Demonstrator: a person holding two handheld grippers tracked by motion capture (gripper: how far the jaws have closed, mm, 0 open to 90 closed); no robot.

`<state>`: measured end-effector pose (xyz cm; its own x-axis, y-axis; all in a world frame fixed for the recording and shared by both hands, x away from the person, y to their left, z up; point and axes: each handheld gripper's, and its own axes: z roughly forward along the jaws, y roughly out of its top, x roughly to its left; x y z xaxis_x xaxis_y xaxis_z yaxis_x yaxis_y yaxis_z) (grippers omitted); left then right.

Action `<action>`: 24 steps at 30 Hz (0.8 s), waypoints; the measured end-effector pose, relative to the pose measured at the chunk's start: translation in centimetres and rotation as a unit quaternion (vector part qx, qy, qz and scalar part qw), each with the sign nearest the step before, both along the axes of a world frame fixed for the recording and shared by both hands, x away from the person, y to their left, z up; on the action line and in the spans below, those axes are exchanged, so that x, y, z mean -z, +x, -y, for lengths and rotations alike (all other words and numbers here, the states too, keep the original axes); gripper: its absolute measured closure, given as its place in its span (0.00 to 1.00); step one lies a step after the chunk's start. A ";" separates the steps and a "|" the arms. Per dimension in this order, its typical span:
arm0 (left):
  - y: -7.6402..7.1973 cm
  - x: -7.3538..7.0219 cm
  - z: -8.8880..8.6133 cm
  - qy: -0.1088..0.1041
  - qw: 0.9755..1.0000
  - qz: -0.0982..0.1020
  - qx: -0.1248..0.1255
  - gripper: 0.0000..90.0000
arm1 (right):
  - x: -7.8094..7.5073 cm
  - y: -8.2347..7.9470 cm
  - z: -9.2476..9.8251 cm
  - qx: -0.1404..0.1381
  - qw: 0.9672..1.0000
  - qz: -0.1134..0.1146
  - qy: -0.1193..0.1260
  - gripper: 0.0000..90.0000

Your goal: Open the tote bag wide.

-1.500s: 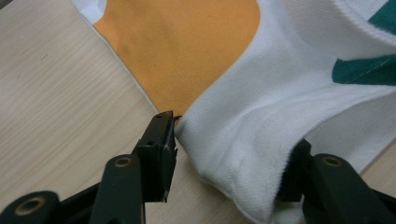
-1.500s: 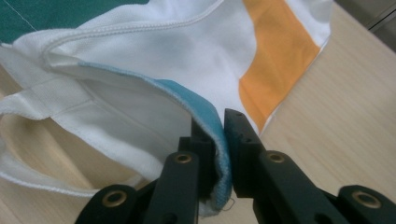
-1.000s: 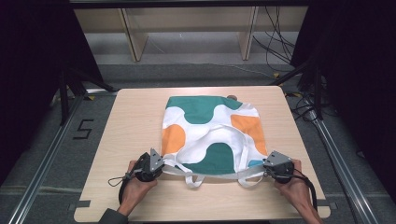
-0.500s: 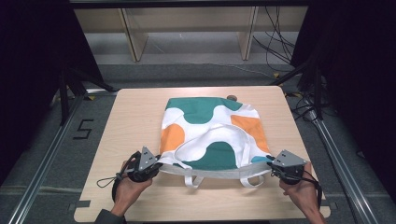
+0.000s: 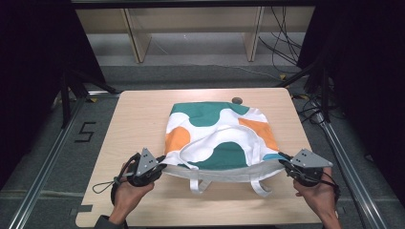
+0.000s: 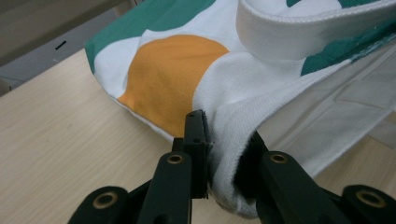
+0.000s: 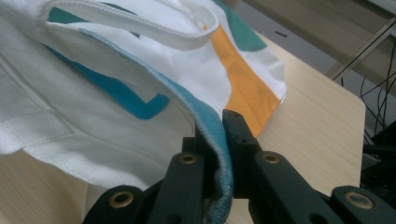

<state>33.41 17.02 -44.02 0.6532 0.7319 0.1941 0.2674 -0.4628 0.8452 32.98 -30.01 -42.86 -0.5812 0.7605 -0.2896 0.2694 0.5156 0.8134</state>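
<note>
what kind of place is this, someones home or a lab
Most likely a lab recording rig, not a home: a bare wooden table framed by metal rails, loose cables on the floor, and dark curtains at the sides.

light wooden table [image 5: 138, 114] on grey floor [image 5: 43, 157]; pale shelving [image 5: 191, 28] behind, dark surroundings, loose cables [image 5: 282, 43].

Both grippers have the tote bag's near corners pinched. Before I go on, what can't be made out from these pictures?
- Inside of the tote bag: hidden by its own top panel in the high view.
- Small dark object at the bag's far edge: too small to identify.
- Left gripper pads: bunched white fabric covers them, so how many layers are pinched is unclear.
- Right gripper: the same, behind the blue hem.
</note>
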 end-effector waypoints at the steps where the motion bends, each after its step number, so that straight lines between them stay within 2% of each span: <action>1: 0.0 -0.4 -0.2 -0.009 1.000 0.002 -0.003 0.88 | -0.4 0.0 0.0 -0.003 1.000 0.005 0.000 0.95; 4: -0.1 -1.7 -0.6 -0.027 1.000 0.013 -0.008 0.88 | -1.6 -0.2 -0.1 -0.008 1.000 0.013 0.005 0.95; 7: -0.1 -3.4 -1.0 -0.036 0.999 0.035 -0.005 0.88 | -3.0 -0.1 -0.2 -0.016 0.999 0.032 0.012 0.95; 8: -0.1 -3.4 -1.0 -0.036 0.999 0.035 -0.005 0.88 | -3.0 -0.1 -0.2 -0.016 0.999 0.032 0.012 0.95; 9: -0.2 -4.5 -1.1 -0.046 0.998 0.048 -0.008 0.88 | -4.0 0.0 -0.3 -0.019 0.999 0.041 0.016 0.95; 12: -0.3 -6.2 -1.2 -0.056 0.996 0.067 0.001 0.89 | -5.6 0.4 -0.3 -0.021 0.998 0.058 0.029 0.96; 14: -0.3 -6.7 -1.2 -0.064 0.996 0.070 0.000 0.89 | -6.0 0.6 -0.3 -0.019 0.997 0.062 0.035 0.96; 15: -0.3 -7.8 -1.1 -0.064 0.994 0.083 0.000 0.89 | -7.0 1.1 -0.4 -0.020 0.996 0.072 0.042 0.96; 16: -0.3 -8.5 -1.1 -0.065 0.994 0.091 0.000 0.90 | -7.4 1.2 -0.4 -0.021 0.996 0.075 0.042 0.96; 19: 0.1 -10.1 -1.1 -0.078 0.991 0.107 -0.007 0.90 | -8.8 1.8 -0.5 -0.025 0.996 0.077 0.047 0.96; 20: 0.1 -10.1 -1.1 -0.078 0.991 0.107 -0.007 0.91 | -8.8 1.8 -0.5 -0.025 0.996 0.077 0.047 0.96; 21: 0.3 -11.0 -1.2 -0.084 0.989 0.119 -0.008 0.91 | -9.7 2.1 -0.4 -0.026 0.995 0.080 0.050 0.96; 24: 0.4 -12.5 -1.3 -0.091 0.987 0.134 -0.007 0.91 | -10.9 2.4 -0.3 -0.029 0.994 0.085 0.057 0.96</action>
<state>33.80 18.30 -31.55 0.5858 0.7788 0.2240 0.0276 -0.2955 0.9550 35.41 -29.74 -31.91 -0.5746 0.7610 -0.3012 0.0959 0.4280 0.8987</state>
